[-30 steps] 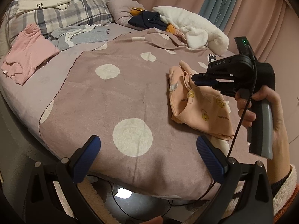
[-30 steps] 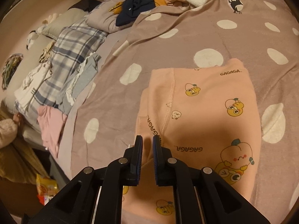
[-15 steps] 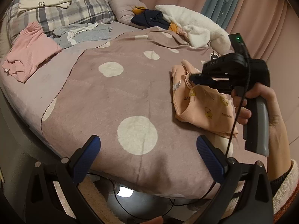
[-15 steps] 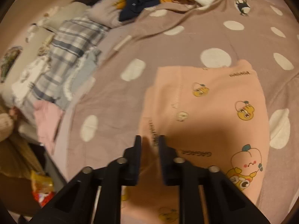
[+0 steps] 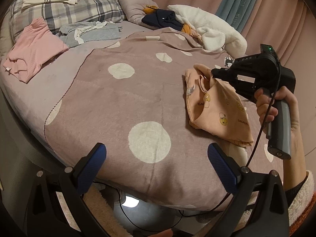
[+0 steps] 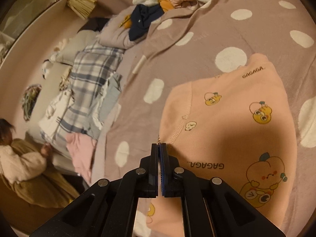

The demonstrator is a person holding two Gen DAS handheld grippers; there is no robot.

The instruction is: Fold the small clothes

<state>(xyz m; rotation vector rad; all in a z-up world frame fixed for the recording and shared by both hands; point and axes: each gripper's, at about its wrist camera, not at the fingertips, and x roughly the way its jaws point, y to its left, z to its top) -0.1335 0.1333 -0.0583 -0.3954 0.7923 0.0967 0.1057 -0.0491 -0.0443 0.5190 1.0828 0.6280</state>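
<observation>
A small peach garment [image 5: 217,106] printed with cartoon faces and "GAGAGA" lies on the mauve polka-dot blanket [image 5: 122,106] at the right of the bed. My right gripper [image 5: 214,74] is shut on the garment's edge and lifts it a little, pulling the cloth into a raised peak. In the right wrist view the shut gripper [image 6: 159,148] pinches the garment [image 6: 233,130] at its seam. My left gripper [image 5: 156,158] is open and empty, at the bed's near edge, well left of the garment.
A pink top [image 5: 33,49], a grey garment [image 5: 88,32] and a plaid pillow [image 5: 79,6] lie at the far left. A navy garment [image 5: 160,18] and a white fleece [image 5: 213,31] are piled at the back. A person [image 6: 21,158] crouches beside the bed.
My right gripper has closed on the garment's edge and raised it; the fingers stood slightly apart before. The left gripper has stayed open, with its view shifting slightly.
</observation>
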